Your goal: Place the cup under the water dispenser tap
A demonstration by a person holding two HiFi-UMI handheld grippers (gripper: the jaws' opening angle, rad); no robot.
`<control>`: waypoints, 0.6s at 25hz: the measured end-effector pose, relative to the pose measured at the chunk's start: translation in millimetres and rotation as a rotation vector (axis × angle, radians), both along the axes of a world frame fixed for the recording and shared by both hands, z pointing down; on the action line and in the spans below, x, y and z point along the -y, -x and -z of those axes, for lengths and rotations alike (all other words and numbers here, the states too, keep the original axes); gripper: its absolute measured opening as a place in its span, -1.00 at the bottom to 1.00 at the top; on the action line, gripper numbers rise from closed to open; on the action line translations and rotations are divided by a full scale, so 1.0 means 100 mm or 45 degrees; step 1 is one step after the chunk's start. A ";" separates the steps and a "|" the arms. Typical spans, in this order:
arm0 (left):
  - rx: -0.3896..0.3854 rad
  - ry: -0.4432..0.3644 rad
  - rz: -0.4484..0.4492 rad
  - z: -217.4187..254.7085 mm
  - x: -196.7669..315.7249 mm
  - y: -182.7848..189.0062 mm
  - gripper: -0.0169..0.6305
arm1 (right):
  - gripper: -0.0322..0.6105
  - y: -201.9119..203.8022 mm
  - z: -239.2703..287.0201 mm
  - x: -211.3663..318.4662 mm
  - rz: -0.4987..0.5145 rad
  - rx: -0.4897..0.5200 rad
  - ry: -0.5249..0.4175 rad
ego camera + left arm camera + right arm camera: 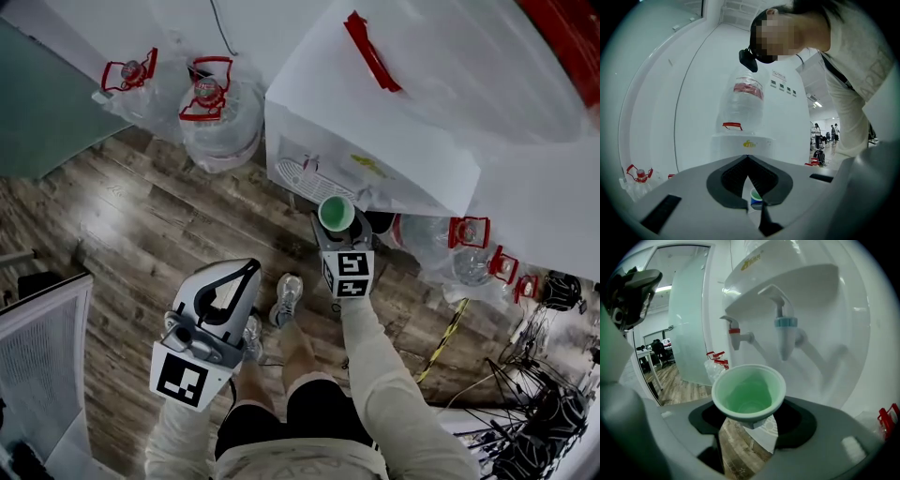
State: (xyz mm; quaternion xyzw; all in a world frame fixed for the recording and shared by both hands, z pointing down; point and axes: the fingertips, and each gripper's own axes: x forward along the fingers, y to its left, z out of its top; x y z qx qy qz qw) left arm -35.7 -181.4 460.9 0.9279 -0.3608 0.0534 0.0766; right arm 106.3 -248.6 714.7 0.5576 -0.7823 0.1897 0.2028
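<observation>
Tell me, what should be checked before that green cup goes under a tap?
1. Cup clamped in the right gripper: ok.
2. Cup upright and empty: ok.
3. Cup beneath the blue tap or the red tap: not ok, it is in front of them.
4. Drip tray free of things: cannot tell, partly hidden.
5. Left gripper shut, empty, held back: ok.

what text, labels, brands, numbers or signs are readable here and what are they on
Nothing reads clearly in any view.
Yellow logo on the water dispenser: too blurred to read.
Wall signs behind the person: too small.
Red band on the bottle: blurred.
Print on the cup: pattern only.
Square markers on both cubes: patterns, no letters.
</observation>
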 end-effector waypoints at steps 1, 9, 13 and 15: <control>0.001 0.002 -0.002 -0.03 -0.01 0.00 -0.93 | 0.05 -0.03 -0.05 0.02 -0.013 -0.001 0.004; 0.007 0.037 -0.007 -0.25 -0.06 -0.01 -0.93 | 0.05 -0.21 -0.41 0.17 -0.092 -0.005 0.051; 0.011 0.046 0.008 -0.32 -0.05 0.02 -0.93 | 0.05 -0.23 -0.55 0.24 -0.117 -0.002 0.072; 0.012 0.047 0.019 -0.33 -0.05 0.04 -0.93 | 0.05 -0.23 -0.60 0.27 -0.118 -0.016 0.079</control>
